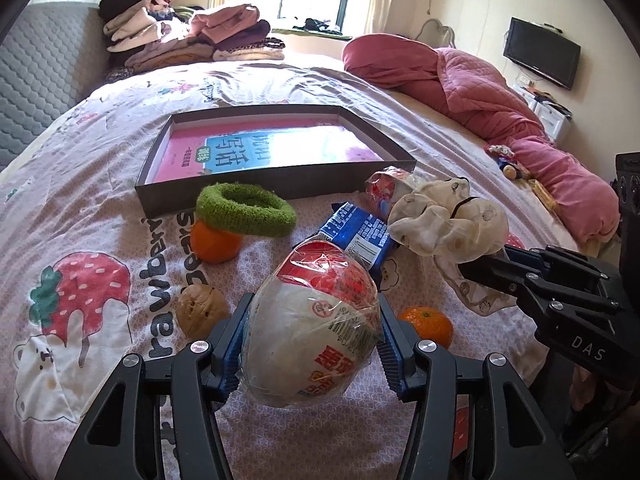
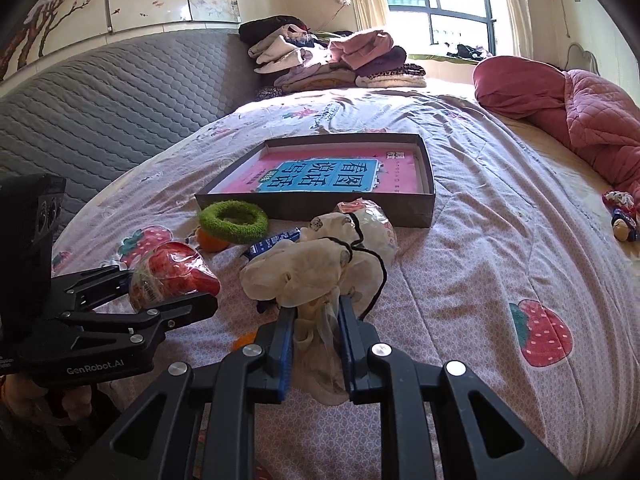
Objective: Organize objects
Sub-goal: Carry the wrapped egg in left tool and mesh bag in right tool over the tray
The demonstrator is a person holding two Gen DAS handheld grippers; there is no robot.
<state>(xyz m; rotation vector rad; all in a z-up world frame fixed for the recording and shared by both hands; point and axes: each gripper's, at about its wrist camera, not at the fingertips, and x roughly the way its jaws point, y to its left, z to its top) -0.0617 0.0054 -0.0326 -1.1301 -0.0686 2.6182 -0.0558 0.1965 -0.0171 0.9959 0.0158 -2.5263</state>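
Note:
My left gripper [image 1: 312, 336] is shut on a round snack in a red and white plastic wrapper [image 1: 316, 320], held above the bedspread; it also shows in the right wrist view [image 2: 168, 272]. My right gripper [image 2: 316, 320] is shut on a cream patterned cloth pouch with a black cord [image 2: 312, 268], also seen in the left wrist view [image 1: 448, 220]. A shallow dark box [image 1: 280, 184] holding a pink and blue book [image 1: 256, 148] lies ahead on the bed [image 2: 480, 240]. A green fuzzy ring [image 1: 244, 208] rests on an orange [image 1: 214, 246].
On the bedspread lie a walnut [image 1: 200, 310], a second orange [image 1: 430, 322], a blue packet [image 1: 356, 236] and another wrapped snack [image 1: 382, 188]. Folded clothes [image 1: 192, 36] are stacked at the far end. A pink quilt [image 1: 500, 100] lies along the right side.

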